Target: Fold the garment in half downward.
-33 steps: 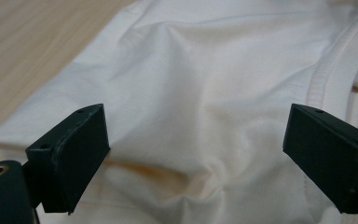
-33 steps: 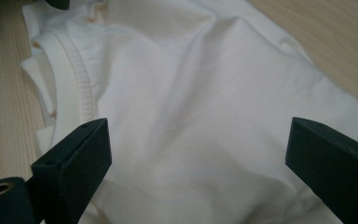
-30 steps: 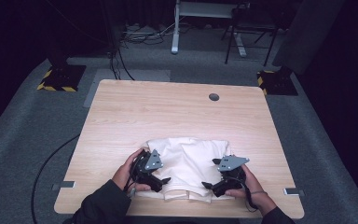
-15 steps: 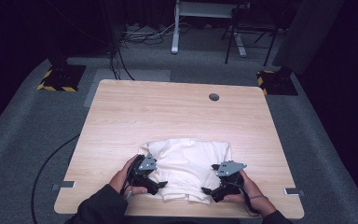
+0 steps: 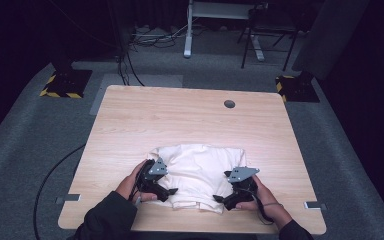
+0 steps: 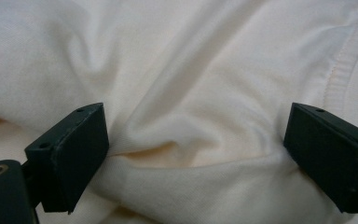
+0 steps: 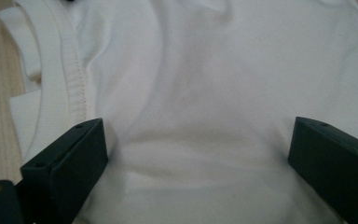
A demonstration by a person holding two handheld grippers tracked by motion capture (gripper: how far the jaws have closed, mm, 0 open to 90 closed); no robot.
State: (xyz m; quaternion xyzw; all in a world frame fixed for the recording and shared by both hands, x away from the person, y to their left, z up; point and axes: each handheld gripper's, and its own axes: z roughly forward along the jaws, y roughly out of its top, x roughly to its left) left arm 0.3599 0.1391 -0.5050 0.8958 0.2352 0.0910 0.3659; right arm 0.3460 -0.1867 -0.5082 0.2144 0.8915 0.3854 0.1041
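the white garment (image 5: 195, 170) lay partly folded on the surface (image 5: 180, 115); left hand-held gripper (image 5: 169, 191) and right hand-held gripper (image 5: 220, 199) gaped wide over it, next fold not yet gripped.

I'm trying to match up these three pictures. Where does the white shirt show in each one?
High view: the white shirt lies folded on the table's near half, between the grippers.
Left gripper view: creased cloth behind both open jaws.
Right gripper view: smooth cloth behind both open jaws.
Shared landmark: the ribbed hem.
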